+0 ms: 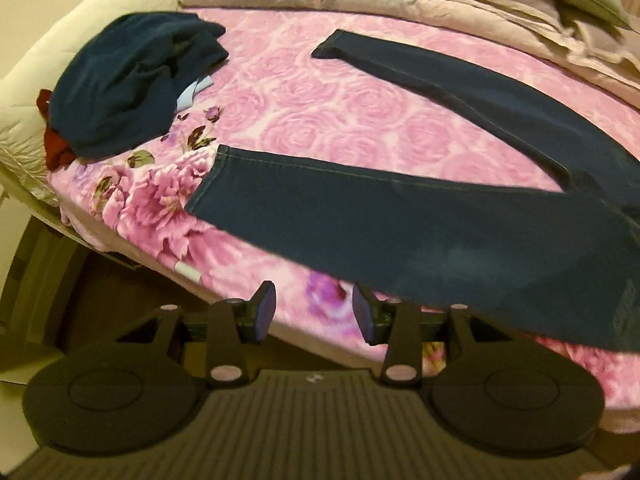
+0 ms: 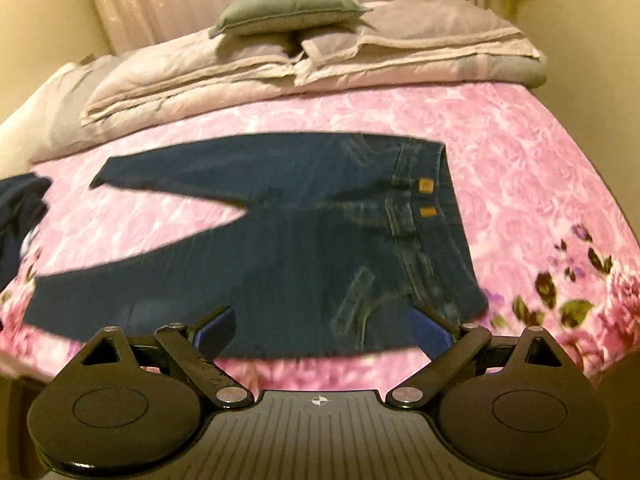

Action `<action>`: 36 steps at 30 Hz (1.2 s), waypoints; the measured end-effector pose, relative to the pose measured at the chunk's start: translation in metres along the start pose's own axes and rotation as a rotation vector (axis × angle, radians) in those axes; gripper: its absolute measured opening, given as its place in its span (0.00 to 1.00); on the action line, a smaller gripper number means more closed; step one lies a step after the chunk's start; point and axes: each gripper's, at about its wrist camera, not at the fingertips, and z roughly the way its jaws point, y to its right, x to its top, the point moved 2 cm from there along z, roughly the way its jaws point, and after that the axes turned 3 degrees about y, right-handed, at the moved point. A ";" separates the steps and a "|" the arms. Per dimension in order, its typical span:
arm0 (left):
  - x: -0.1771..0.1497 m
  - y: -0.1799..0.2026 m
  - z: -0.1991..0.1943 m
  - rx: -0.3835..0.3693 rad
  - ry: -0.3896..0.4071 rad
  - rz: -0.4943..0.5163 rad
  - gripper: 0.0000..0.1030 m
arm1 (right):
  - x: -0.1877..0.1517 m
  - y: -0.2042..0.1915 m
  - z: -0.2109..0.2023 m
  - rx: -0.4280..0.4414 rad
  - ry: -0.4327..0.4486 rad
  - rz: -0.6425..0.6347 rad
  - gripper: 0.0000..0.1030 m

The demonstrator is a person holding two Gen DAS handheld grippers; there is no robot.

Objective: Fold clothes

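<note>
Dark jeans (image 2: pixel 280 248) lie flat on the pink floral bedspread (image 2: pixel 520 160), two tan waistband patches (image 2: pixel 426 198) unreadable. Left gripper (image 1: pixel 314 312) narrowly parted, empty; right gripper (image 2: pixel 324 332) wide, empty.

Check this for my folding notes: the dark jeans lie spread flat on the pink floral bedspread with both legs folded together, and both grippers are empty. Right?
Not quite. The jeans lie flat on the bedspread, but the legs are spread apart in a V, as the right wrist view shows. The left gripper and right gripper are indeed empty.
</note>
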 end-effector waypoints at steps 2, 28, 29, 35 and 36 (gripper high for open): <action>-0.012 0.007 -0.018 -0.004 0.017 0.010 0.37 | -0.009 0.003 -0.012 0.001 -0.018 0.001 0.93; -0.049 0.035 -0.110 -0.002 0.147 0.044 0.42 | -0.025 0.009 -0.048 0.048 -0.048 -0.052 0.93; -0.049 0.035 -0.108 -0.003 0.144 0.044 0.42 | -0.025 0.011 -0.047 0.044 -0.047 -0.044 0.93; -0.048 0.040 -0.095 -0.010 0.131 0.042 0.42 | -0.020 0.021 -0.038 0.027 -0.047 -0.021 0.93; -0.048 0.040 -0.093 -0.015 0.130 0.039 0.42 | -0.020 0.022 -0.036 0.025 -0.047 -0.020 0.93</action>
